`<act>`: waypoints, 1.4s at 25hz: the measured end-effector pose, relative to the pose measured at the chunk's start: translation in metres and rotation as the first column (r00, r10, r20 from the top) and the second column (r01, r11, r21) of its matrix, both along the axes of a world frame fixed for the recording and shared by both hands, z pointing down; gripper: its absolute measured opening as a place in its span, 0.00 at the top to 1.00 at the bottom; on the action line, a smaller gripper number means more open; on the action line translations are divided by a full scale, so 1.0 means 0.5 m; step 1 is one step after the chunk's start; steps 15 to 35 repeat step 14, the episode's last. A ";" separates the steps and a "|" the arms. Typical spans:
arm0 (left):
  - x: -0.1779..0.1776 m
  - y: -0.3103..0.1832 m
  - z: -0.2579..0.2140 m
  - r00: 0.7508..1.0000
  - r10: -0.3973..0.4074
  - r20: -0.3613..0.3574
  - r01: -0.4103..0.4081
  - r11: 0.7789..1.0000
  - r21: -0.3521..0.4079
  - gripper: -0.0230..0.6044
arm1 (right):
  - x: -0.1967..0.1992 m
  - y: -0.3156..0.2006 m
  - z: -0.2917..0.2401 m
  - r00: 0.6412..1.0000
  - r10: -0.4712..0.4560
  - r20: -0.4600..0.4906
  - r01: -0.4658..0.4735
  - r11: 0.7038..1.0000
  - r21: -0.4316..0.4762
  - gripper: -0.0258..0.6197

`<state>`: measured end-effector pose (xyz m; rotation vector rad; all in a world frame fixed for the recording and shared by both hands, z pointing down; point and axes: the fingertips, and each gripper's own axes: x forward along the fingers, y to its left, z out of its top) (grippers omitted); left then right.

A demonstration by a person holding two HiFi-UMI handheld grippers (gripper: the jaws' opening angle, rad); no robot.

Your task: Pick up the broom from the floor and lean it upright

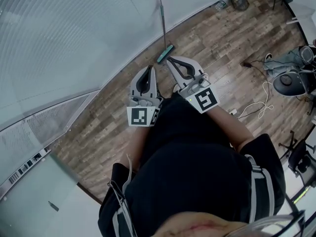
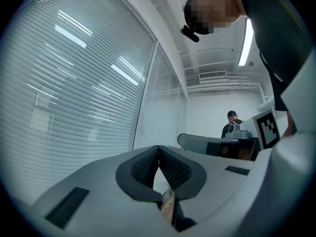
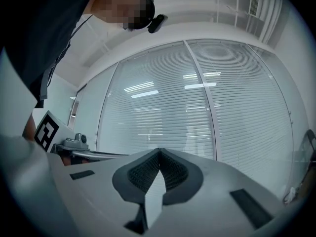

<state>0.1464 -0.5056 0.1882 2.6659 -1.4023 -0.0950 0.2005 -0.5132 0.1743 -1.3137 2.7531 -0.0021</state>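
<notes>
Head view: A person is looking down at two tongs held out over a brown wood floor (image 1: pixel 98 127).
Broom: The broom (image 1: pixel 166 54) is standing up. Its green head is sitting on the floor, and its thin stick is leaning up against the glass wall (image 1: pixel 74 43).
Left tongs: The left tongs (image 1: pixel 150 68) are pressed together and are pinching nothing.
Right tongs: The right tongs (image 1: pixel 169 59) are pressed together too, with nothing in them. From above, their tip is showing just beside the broom's head.
Left gripper view: The dark bumpy pads (image 2: pixel 145 169) are meeting at the tip. They are pointing along a wall of white blinds (image 2: pixel 84 93). Another person (image 2: pixel 232 125) is standing far back in the room.
Right gripper view: The dark pads (image 3: pixel 143 172) are touching at the tip with nothing between them. More white blinds are filling the space in front of them.
</notes>
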 end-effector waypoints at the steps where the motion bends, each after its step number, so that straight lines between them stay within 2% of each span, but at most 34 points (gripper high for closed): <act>1: 0.006 0.001 0.002 1.000 0.001 0.005 -0.001 1.000 -0.002 0.93 | 0.006 0.001 0.000 1.000 0.007 0.002 -0.007 1.000 0.001 0.93; 14: 0.050 0.004 0.006 0.999 0.038 0.014 -0.038 0.999 0.001 0.93 | 0.057 0.015 0.009 0.997 0.077 -0.011 -0.077 0.997 -0.011 0.93; 35: 0.050 0.004 0.006 0.999 0.038 0.014 -0.038 0.999 0.001 0.93 | 0.057 0.015 0.009 0.997 0.077 -0.011 -0.077 0.997 -0.011 0.93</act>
